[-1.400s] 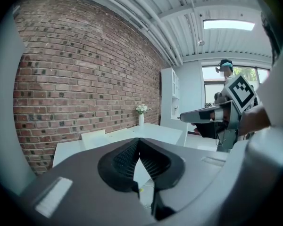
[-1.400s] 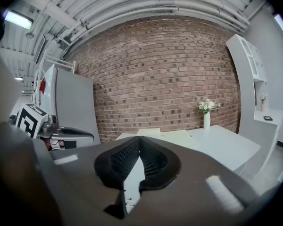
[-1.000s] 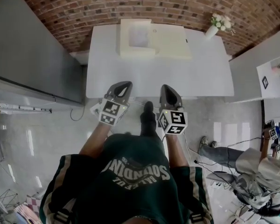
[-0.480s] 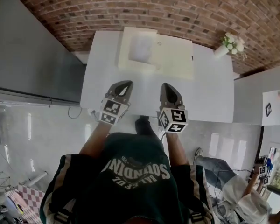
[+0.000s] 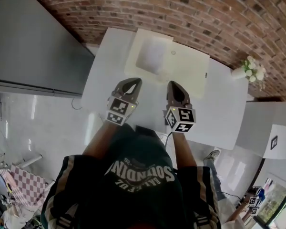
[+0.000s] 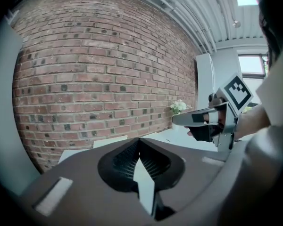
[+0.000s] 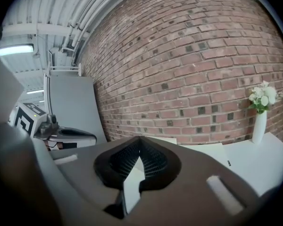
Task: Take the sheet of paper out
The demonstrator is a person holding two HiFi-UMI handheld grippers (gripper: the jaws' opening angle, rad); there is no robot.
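Note:
A cream folder [image 5: 183, 66] lies open on the white table [image 5: 219, 109], against the brick wall. A pale sheet of paper [image 5: 152, 56] rests in its left half. My left gripper [image 5: 130, 86] hovers over the table's near part, just short of the folder's front edge, shut and empty. My right gripper [image 5: 175, 90] is level with it on the right, also shut with nothing in it. In the left gripper view the jaw tips [image 6: 139, 140] meet, and the folder [image 6: 111, 141] shows low beyond them. The right gripper view shows its tips [image 7: 140, 139] closed too.
A white vase of flowers [image 5: 250, 69] stands at the table's far right corner. A tall grey cabinet [image 5: 33, 42] flanks the table on the left. Another white table [image 5: 276, 142] is at the right. The brick wall [image 5: 205, 13] runs behind.
The person has stepped up to the table. Both grippers, before above the floor at its near edge, are now over the tabletop close to the folder. Both stay shut.

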